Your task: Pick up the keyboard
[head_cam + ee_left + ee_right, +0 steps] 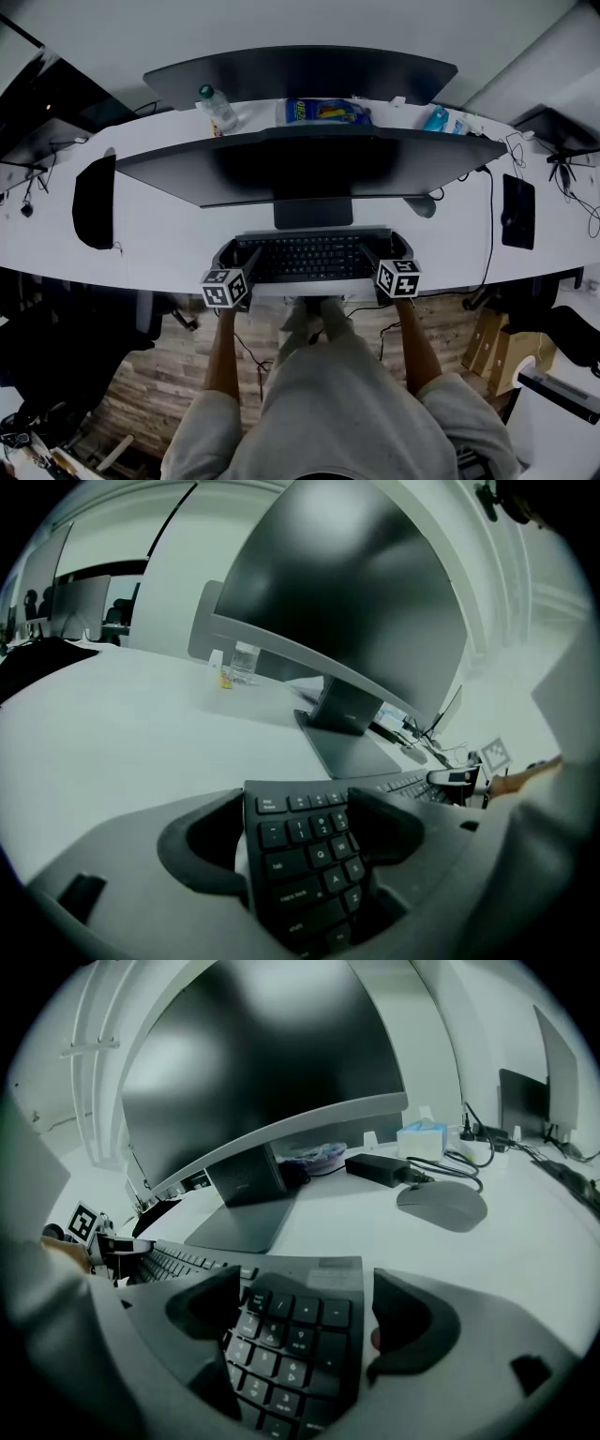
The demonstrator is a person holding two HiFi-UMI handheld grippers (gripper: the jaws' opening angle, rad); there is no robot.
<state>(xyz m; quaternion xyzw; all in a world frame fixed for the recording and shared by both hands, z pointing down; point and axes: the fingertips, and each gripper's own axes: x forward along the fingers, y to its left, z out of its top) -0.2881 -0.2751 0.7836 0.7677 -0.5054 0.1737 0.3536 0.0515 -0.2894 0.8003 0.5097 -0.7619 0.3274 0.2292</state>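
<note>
A black keyboard [305, 258] lies on the white desk [178, 234] near the front edge, just in front of the monitor's foot. My left gripper [234, 255] is at its left end and stands open. In the left gripper view the keyboard [305, 864] runs between the jaws of the left gripper [295, 832]: one jaw sits off the left edge with a strip of desk showing, the other over the keys. My right gripper [386, 251] mirrors this at the number-pad end [291, 1335]. The right gripper [305, 1312] is open, its outer jaw just clear of the keyboard's edge.
A wide curved monitor [309, 164] hangs right behind the keyboard, on a flat foot [314, 214]. A grey mouse [442, 1206] and a power brick [380, 1168] lie at the right. A bottle [217, 110] stands at the back. Dark pads [94, 200] [517, 211] lie at both sides.
</note>
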